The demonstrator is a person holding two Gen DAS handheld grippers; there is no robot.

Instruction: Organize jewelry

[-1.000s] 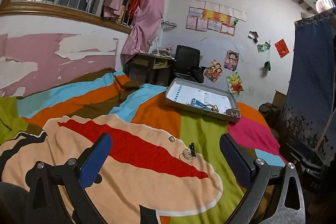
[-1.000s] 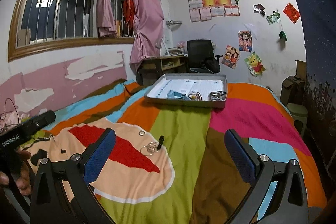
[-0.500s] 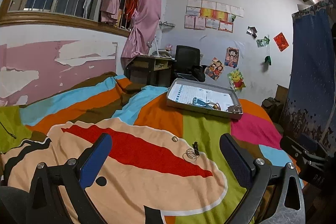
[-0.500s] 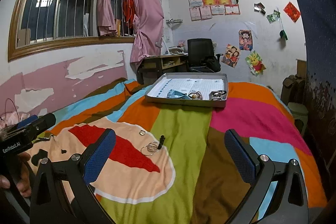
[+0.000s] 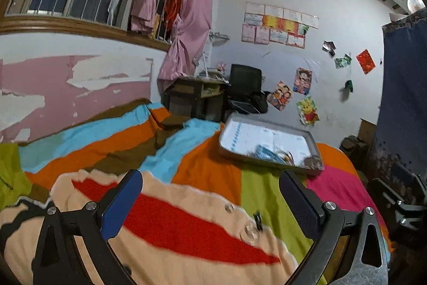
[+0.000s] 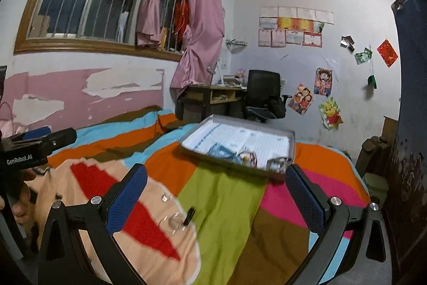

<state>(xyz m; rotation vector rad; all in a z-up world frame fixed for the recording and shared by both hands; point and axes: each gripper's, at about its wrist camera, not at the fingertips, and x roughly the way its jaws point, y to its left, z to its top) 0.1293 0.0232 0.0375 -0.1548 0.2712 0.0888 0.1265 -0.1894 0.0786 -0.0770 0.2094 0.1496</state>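
Loose jewelry lies on a colourful bedspread: a bunch of thin wire bangles (image 5: 249, 231) (image 6: 174, 221), a small black piece (image 5: 257, 217) (image 6: 189, 215) beside them, and a small ring (image 5: 229, 207) (image 6: 165, 197) a little farther back. A grey tray (image 5: 234, 155) (image 6: 292, 140) at the far end of the bed holds a blue item and a few more pieces. My left gripper (image 5: 210, 200) hovers open above the bangles. My right gripper (image 6: 216, 196) is open too, empty, above the green stripe to the right of the bangles.
The left gripper's body (image 6: 34, 148) and a hand show at the left edge of the right wrist view. A desk (image 6: 210, 95) and black office chair (image 6: 263, 95) stand beyond the bed. A peeling pink wall runs along the left.
Both views have shifted and blurred: both grippers have moved forward over the bed, and the jewelry now sits lower and nearer between the fingers. Both remain open.
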